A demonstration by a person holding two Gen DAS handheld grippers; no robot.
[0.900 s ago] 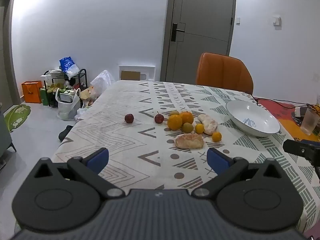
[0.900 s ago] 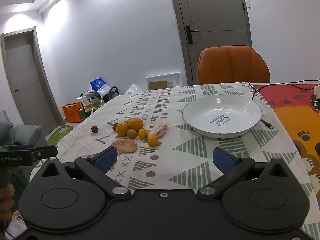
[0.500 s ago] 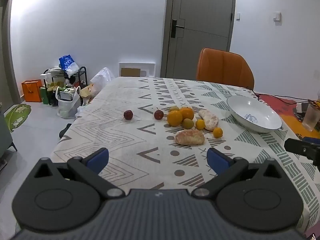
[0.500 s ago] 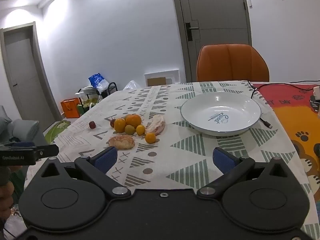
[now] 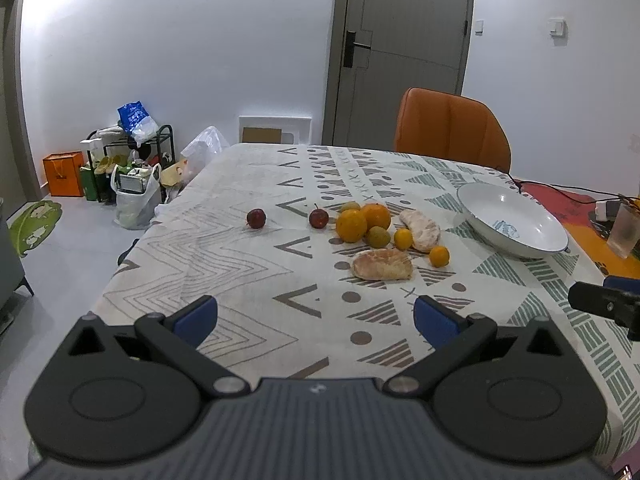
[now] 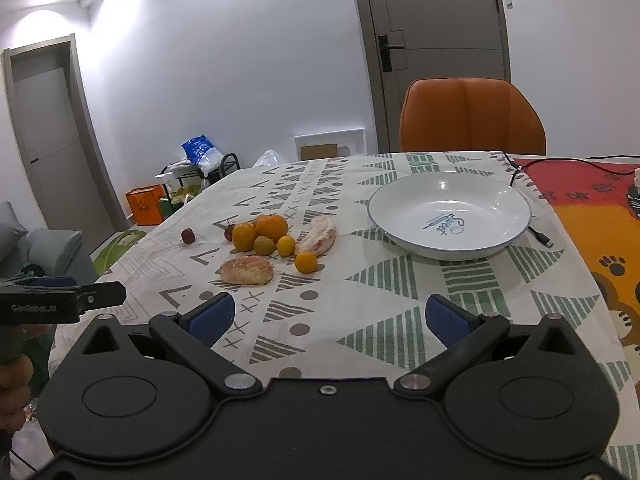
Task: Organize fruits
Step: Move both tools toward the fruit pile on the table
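A cluster of fruit lies mid-table: two oranges, a green-yellow fruit, two small yellow-orange fruits, two peeled pomelo pieces, and two small red fruits. An empty white bowl stands right of them. My left gripper is open and empty above the near table edge. My right gripper is open and empty, nearer the bowl.
The table has a patterned cloth. An orange chair stands at the far side. A glass and cables sit at the right on a red-orange mat. Bags and a rack stand on the floor at left.
Both grippers have drawn back and risen slightly, so the fruit and bowl look a little farther off. Both stay open and empty.
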